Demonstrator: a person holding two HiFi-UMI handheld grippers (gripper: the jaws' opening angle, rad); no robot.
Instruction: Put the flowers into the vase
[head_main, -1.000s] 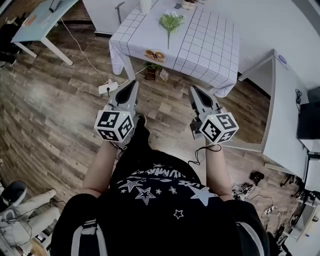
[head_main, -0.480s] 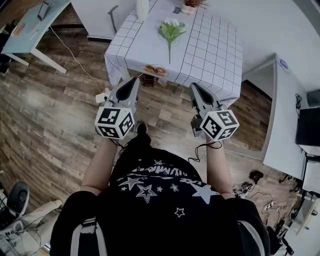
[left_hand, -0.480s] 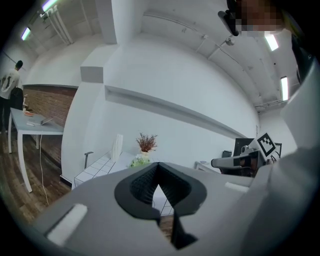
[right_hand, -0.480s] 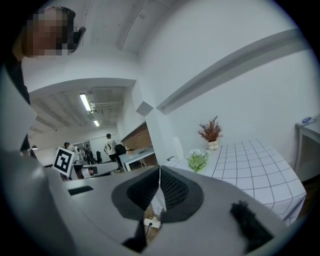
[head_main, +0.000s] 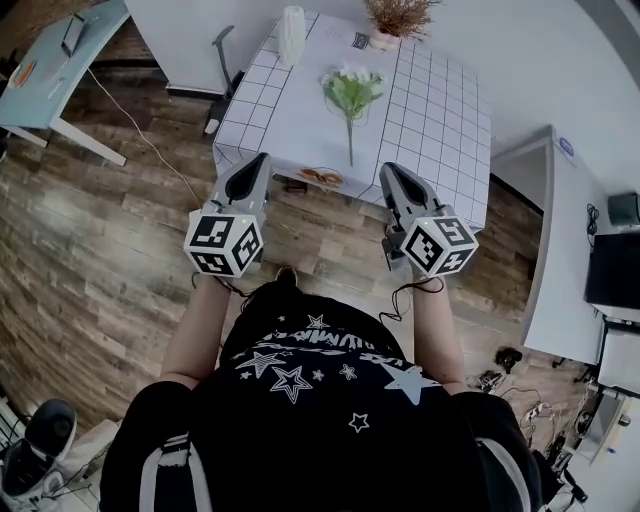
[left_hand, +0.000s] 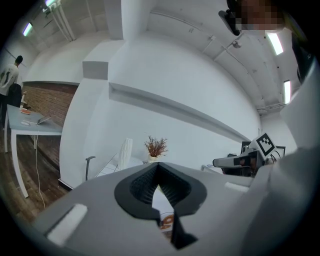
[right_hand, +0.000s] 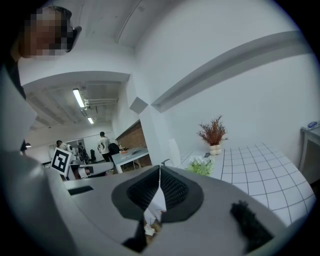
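1. The left gripper (head_main: 261, 160) has its two jaws pressed together along their whole length, and nothing sits between them. Its tip reaches the near edge of the table (head_main: 430, 110) without touching it.
2. The right gripper (head_main: 386, 169) is likewise closed tight and empty. Its tip is at the same near edge of the table, further right.
3. The flowers (head_main: 350, 90), white blooms on green stems, lie flat near the middle of the table with the stems pointing at its near edge. Neither gripper touches them.
4. The vase (head_main: 291, 22), tall and white, stands upright at the far left corner of the table, apart from the flowers.
5. A dried plant (head_main: 398, 15) in a small pale pot stands at the far edge of the table.
6. Each gripper bears a marker cube (head_main: 224, 245) with black-and-white square codes and no letters.
7. The table's cloth has a grid pattern, and a small orange picture (head_main: 320, 177) is on its front overhang. I cannot make out any words on it.
8. The person's dark shirt (head_main: 320, 380) shows white stars and a line of lettering too small to read.
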